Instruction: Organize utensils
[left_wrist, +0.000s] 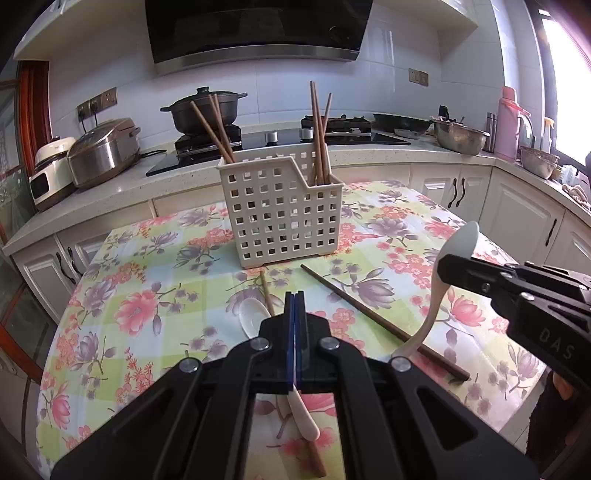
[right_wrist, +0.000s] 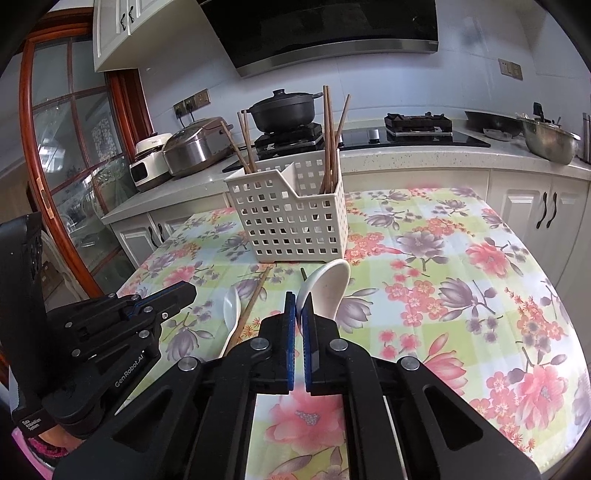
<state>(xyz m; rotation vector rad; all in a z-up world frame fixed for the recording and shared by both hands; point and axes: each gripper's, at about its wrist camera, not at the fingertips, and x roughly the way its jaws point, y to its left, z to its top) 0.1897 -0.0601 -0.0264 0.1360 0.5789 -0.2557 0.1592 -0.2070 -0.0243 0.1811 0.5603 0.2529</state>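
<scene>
Bench (left_wrist: 155, 258) under a floral cloth, carrying one cream perforated caddy (left_wrist: 280, 218) with two compartments, brown chopsticks (left_wrist: 318, 133) standing upright in the right-hand one and more leaning in the far left one. Left claw (left_wrist: 294, 295): pads pressed together on the handle of a white spoon (left_wrist: 253, 315), whose bowl rests on the cloth just left of the fingertips, handle end showing behind the pads. One light wooden chopstick (left_wrist: 266, 295) lies on the cloth beside that spoon, passing under the claw. Right claw (right_wrist: 298, 302): pinching the handle of a second white spoon (right_wrist: 328, 291), lifted, bowl uppermost and pointed toward the caddy; its lower tip seems to touch the cloth, though the left view is unclear there. One dark chopstick (left_wrist: 380, 321) lies loose on the cloth between the two claws, running diagonally from near the caddy's foot toward the bench's near edge.
</scene>
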